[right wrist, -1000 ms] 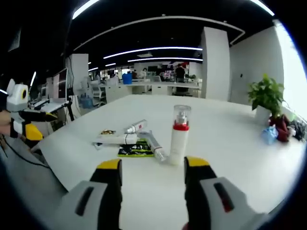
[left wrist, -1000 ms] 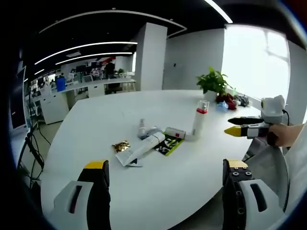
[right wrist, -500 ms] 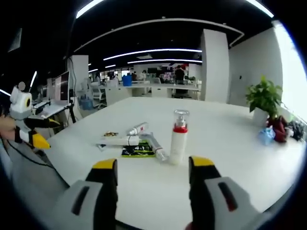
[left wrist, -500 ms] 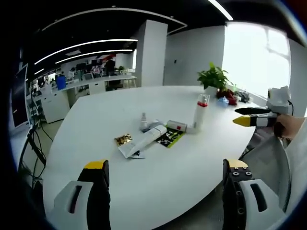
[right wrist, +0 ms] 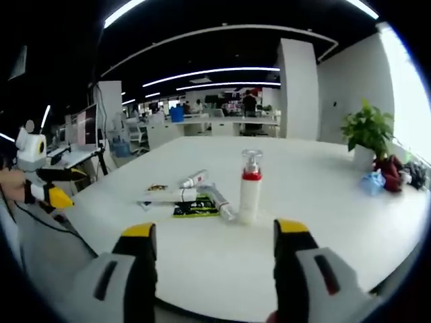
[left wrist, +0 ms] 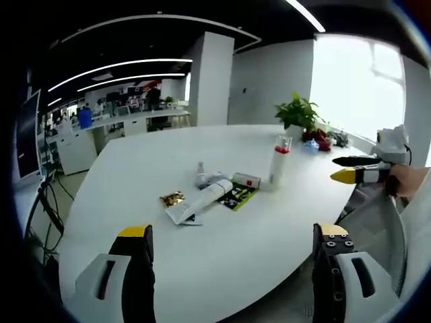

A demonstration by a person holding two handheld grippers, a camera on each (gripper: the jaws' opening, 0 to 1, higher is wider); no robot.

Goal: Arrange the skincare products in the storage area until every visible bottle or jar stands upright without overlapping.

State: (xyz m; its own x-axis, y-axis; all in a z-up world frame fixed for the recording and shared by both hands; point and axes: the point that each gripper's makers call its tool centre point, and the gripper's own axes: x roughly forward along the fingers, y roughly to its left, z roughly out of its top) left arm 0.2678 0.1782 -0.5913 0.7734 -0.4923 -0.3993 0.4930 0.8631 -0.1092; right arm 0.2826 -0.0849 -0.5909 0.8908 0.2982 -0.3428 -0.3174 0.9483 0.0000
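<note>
One white pump bottle [right wrist: 250, 195] with a red collar and clear cap stands upright on your smooth white round table [right wrist: 337, 202], its long axis vertical; in the left gripper view it sits at about 1 o'clock of centre [left wrist: 277, 161]. Just beside it the rest lie flat: a long white tube [left wrist: 199, 202] whose long axis runs from 7 to 1 o'clock in that view, a small clear bottle [left wrist: 200, 173], a short white tube with a red end [left wrist: 246, 180], a flat green-and-black sachet [left wrist: 236, 197] and a crinkled gold foil packet [left wrist: 172, 199]. Beyond, at the table's far edge, a leafy potted plant [left wrist: 299, 114]. Your left gripper [left wrist: 232, 239] holds its yellow-tipped jaws spread wide, pinching nothing; your right gripper [right wrist: 215, 232] is likewise spread and empty, well short of the cluster.
</note>
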